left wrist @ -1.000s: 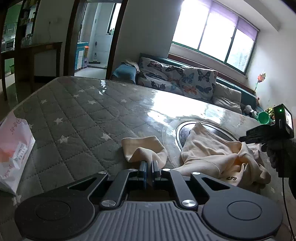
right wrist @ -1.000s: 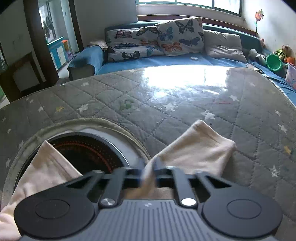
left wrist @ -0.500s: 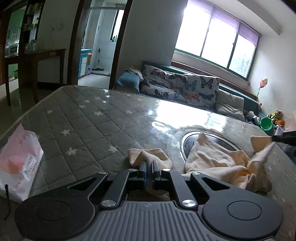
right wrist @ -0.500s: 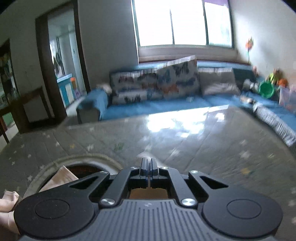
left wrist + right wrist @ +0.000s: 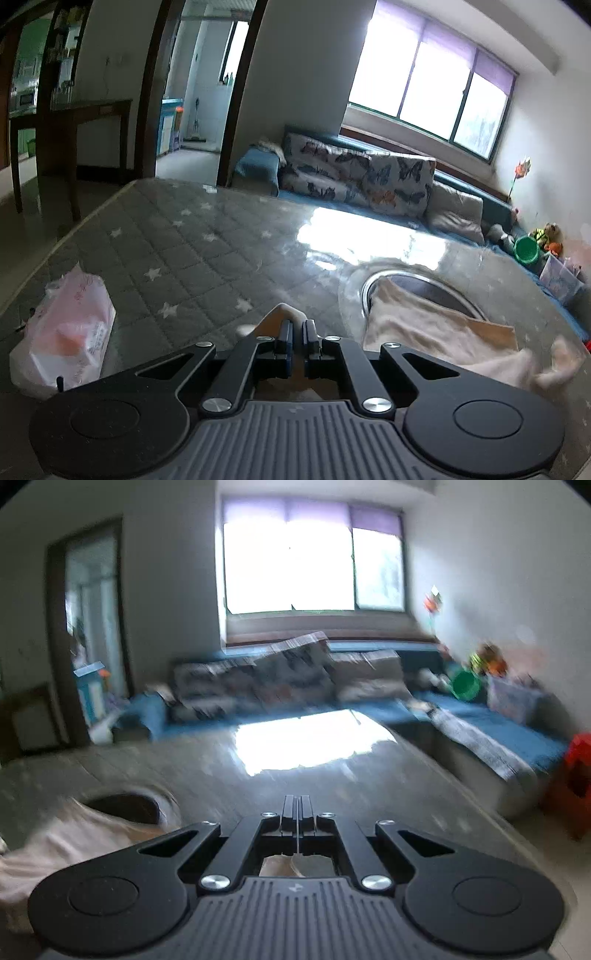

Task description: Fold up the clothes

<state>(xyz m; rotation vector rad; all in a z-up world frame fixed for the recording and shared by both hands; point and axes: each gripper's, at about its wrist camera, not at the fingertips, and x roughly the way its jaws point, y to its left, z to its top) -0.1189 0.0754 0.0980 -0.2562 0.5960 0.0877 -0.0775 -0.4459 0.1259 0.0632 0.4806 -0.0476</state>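
Holding a cream garment [image 5: 436, 332] by two ends, you have both grippers pinched tight. Your left gripper [image 5: 298, 334] is clamped on a bit of the cloth, which pokes out just past its tips and runs back under the jaws. Your right gripper [image 5: 297, 808] has its jaws pressed together too, with a sliver of the same cloth showing beneath them in the gap behind the fingers, so it looks clamped on the far end. Between the two, the body of the garment lies to the right of your left gripper, draped over a round dark inset [image 5: 428, 291] in the quilted desk [image 5: 177, 243]. A pink bag [image 5: 70, 332] sits off to the left of that gripper.

You seem to be at the spreading step: pulling the piece out flat before any fold. Next, I'd judge, you want even tension across both ends, then lower it flat onto the desk, clear of the inset and well away from the bag.
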